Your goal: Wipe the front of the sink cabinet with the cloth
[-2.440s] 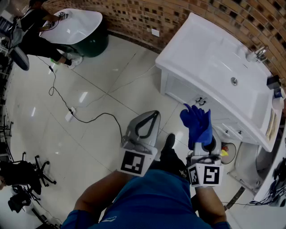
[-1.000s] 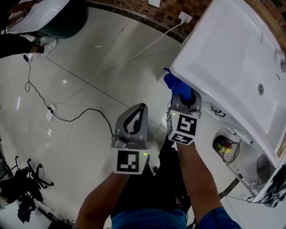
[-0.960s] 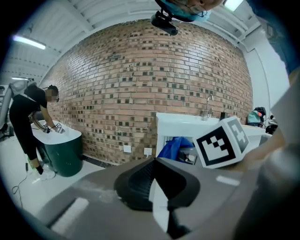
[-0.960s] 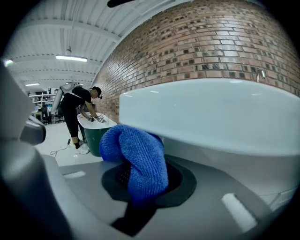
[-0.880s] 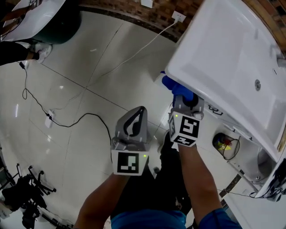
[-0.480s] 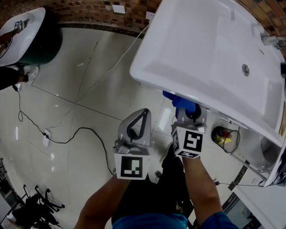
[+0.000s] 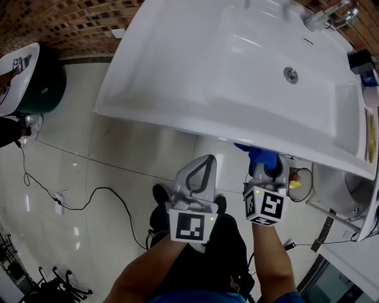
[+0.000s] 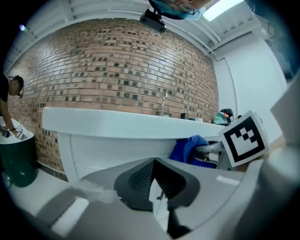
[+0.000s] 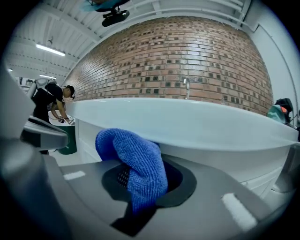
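Observation:
The white sink (image 7: 195, 71) fills the top of the head view, and its overhanging rim hides the cabinet front there. My right gripper (image 7: 264, 164) is shut on the blue cloth (image 7: 259, 156), which is tucked just under the rim. In the right gripper view the cloth (image 9: 133, 157) bulges out of the right gripper (image 9: 140, 176) close below the rim (image 9: 197, 124), with the cabinet front (image 9: 255, 166) behind it. Beside it to the left, my left gripper (image 7: 207, 160) is shut and empty. The left gripper (image 8: 153, 163) faces the cabinet front (image 8: 108, 150), with the cloth (image 8: 187, 147) at its right.
A faucet (image 7: 323, 18) stands at the sink's back. A black cable (image 7: 89, 195) runs over the tiled floor. A dark green pedestal basin (image 7: 29, 77) with a person (image 9: 51, 105) is at the far left. A small bin with red and yellow contents (image 7: 299, 177) sits under the sink's right end.
The view has swung over the sink. My right gripper has carried the cloth from the cabinet's left corner rightwards along the front under the rim. The left gripper followed, still shut.

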Demonstrator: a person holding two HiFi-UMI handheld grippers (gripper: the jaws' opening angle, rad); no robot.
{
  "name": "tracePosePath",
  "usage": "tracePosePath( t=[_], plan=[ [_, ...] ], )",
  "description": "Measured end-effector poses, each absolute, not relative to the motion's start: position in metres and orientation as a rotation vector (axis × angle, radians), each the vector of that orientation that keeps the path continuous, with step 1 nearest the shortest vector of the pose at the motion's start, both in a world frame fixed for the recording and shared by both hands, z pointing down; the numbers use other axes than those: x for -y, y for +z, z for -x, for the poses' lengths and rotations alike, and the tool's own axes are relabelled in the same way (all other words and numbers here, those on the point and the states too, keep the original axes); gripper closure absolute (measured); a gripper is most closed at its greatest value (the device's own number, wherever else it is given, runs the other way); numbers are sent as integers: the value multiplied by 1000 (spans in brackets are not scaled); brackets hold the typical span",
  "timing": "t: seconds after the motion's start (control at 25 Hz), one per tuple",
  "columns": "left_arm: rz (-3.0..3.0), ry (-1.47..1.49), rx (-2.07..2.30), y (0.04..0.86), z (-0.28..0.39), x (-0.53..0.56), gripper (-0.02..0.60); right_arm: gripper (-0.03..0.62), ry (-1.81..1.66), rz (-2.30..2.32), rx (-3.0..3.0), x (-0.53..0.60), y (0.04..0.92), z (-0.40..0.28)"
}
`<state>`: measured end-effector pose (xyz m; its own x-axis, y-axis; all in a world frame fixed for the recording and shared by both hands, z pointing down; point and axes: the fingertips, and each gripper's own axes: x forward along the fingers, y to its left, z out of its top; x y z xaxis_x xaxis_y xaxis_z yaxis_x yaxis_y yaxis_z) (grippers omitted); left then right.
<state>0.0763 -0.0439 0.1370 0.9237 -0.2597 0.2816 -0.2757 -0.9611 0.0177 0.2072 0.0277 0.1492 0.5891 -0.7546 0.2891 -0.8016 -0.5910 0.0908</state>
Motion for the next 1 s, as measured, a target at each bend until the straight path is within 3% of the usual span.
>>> tracePosePath(
  t=[0.32,0.6,0.76,1.0],
  plan=[
    [-3018,371,220,173,-148,-33,577,526,296,-2743,955,-162,164,-313],
    [-3033,388,176,190,-160,-48,577,526,311,-2835,730,-224,181,-364],
    [-3033,357,284,183,-143,-23,577,526,300,-2808,768,-210,174,-347],
    [-3023,285,632,183,-74,77,577,526,219,-2736,1201,-88,160,-240]
  ],
)
